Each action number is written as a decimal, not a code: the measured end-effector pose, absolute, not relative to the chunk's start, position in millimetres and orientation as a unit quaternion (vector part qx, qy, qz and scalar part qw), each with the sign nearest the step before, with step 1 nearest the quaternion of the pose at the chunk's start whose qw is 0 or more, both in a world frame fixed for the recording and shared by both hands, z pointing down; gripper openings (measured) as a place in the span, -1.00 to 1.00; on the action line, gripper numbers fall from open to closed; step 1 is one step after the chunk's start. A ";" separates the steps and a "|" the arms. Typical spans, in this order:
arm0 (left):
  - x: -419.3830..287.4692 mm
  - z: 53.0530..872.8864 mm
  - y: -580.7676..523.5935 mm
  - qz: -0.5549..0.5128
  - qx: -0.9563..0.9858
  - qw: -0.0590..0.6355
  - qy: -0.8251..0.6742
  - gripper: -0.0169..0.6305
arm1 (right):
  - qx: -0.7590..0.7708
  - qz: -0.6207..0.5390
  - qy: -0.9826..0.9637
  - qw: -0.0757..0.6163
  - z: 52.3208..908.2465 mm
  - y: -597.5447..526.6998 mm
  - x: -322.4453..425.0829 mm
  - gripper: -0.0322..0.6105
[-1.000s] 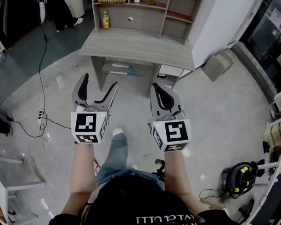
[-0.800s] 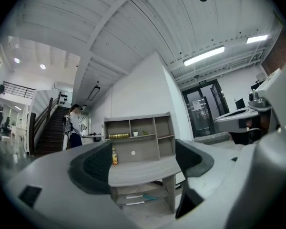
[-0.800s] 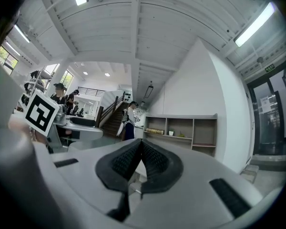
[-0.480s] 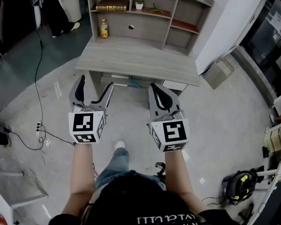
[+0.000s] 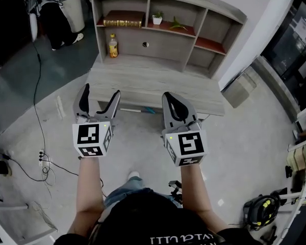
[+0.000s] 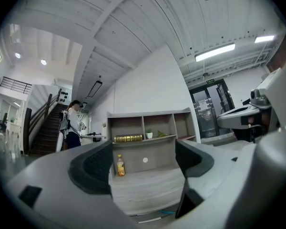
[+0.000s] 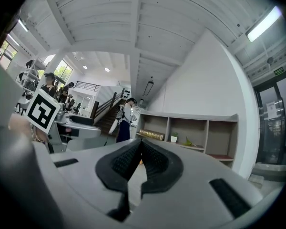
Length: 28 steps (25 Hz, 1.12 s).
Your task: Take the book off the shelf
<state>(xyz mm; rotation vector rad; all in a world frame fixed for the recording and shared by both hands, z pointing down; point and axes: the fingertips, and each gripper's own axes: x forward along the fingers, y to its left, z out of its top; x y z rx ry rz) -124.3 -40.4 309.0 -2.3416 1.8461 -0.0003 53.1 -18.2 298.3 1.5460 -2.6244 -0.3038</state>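
Left gripper (image 5: 100, 93): jaws wide apart, nothing between them. Right gripper (image 5: 171, 98): jaws pressed together, holding nothing. Both are held side by side, near each other, over the front edge of the desk top (image 5: 158, 83).

Desk top is pale grey wood grain. Its only load is 1 yellow bottle (image 5: 112, 45), upright at the back, straight ahead of the left gripper.

Shelf unit (image 5: 214, 32) stands on the back of the desk, beyond both grippers. Book (image 5: 123, 22) lies flat, spine outward, in the top-left compartment, ahead of and above the left gripper, well apart from it. The next compartment to the right holds a small potted plant (image 5: 157, 19) and a green sprig (image 5: 179, 23). Back panel has 1 round hole (image 5: 145, 44).

Floor (image 5: 245, 137) is bare grey concrete; a black cable (image 5: 38, 86) runs along it left of the left gripper, and a cardboard box (image 5: 238, 88) sits right of the desk.

Left gripper view: white ribbed ceiling (image 6: 133, 27), strip light (image 6: 214, 52), staircase (image 6: 47, 130), and 1 person (image 6: 75, 128) standing left of the shelves.
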 end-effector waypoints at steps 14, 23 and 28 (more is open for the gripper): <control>-169.5 304.6 -157.7 0.004 -0.788 0.077 0.611 0.29 | 0.512 -0.097 -0.851 0.062 296.8 -132.6 5.8 -0.87; -179.4 298.7 -198.3 0.005 -0.777 0.087 0.624 0.29 | 0.500 -0.096 -0.859 0.058 300.7 -177.2 -3.5 -0.87; -179.5 299.5 -226.8 0.000 -0.774 0.094 0.626 0.29 | 0.498 -0.086 -0.862 0.047 304.8 -209.2 -4.1 -0.87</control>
